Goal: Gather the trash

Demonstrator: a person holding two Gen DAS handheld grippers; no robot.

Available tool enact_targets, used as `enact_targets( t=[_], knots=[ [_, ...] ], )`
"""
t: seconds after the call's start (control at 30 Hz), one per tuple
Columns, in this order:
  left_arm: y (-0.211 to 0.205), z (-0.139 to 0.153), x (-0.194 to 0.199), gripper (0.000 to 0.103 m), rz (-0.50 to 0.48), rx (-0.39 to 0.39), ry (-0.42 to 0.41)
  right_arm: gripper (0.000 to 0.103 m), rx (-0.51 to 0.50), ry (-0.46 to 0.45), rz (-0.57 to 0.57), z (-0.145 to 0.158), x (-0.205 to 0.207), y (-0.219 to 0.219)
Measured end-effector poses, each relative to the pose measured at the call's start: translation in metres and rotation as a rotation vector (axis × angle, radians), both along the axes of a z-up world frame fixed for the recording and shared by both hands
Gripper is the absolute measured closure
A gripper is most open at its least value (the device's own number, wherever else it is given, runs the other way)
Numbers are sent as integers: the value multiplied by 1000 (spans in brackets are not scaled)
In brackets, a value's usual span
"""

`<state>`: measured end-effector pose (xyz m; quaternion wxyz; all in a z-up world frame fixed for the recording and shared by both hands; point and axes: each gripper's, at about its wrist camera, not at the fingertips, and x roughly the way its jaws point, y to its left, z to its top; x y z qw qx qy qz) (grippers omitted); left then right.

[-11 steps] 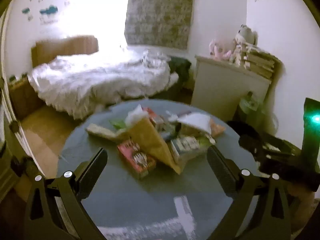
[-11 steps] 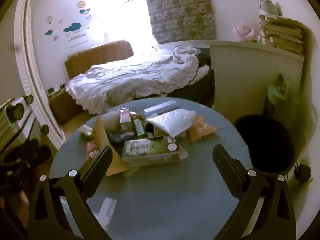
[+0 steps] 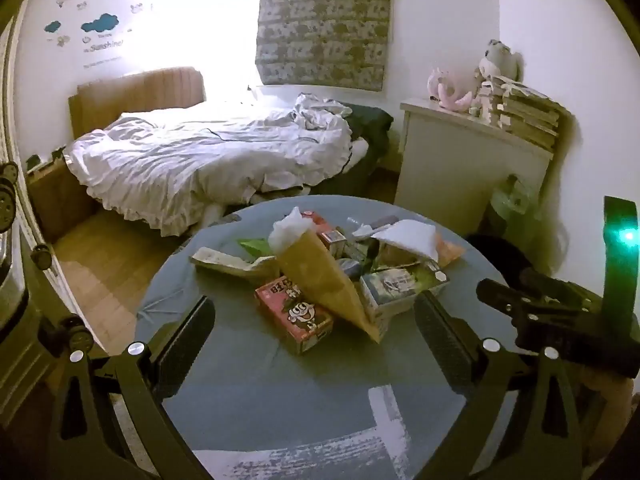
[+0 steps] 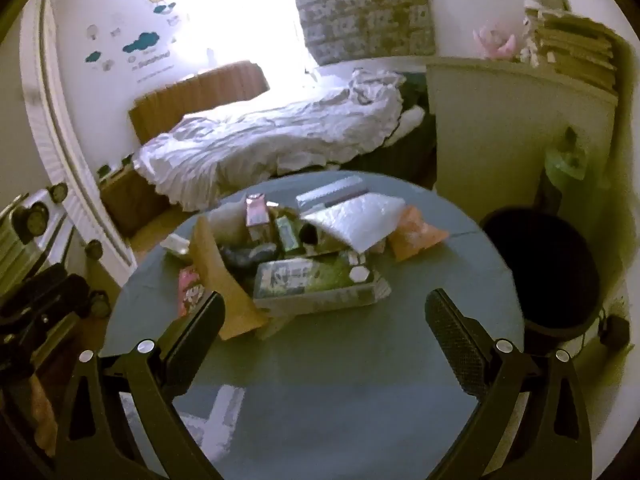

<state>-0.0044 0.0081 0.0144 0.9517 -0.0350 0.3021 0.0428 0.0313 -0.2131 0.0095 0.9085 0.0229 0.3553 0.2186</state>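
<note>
Behind the round grey tabletop point(image 3: 248, 392) an unmade bed point(image 3: 208, 160) is standing under a bright window. Trash point(image 3: 332, 276) is lying in one heap near the far edge of the tabletop. Both the left tongs point(image 3: 312, 332) and the right tongs point(image 4: 326, 322) are hovering wide apart, holding nothing.

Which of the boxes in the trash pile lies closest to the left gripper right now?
The pink carton with the cartoon face, at the pile's near left edge. It lies flat just ahead of the open left gripper; the green-and-white carton lies further right.
</note>
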Motion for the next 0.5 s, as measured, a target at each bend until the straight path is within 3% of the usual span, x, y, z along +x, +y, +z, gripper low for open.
enact_targets(
  t=[0.17, 0.5],
  knots=[
    [13, -5, 2, 5, 10, -58, 39, 4, 12, 33, 4, -2, -1, 3],
    [20, -9, -1, 5, 6, -38, 20, 4, 29, 54, 19, -5, 4, 11]
  ],
)
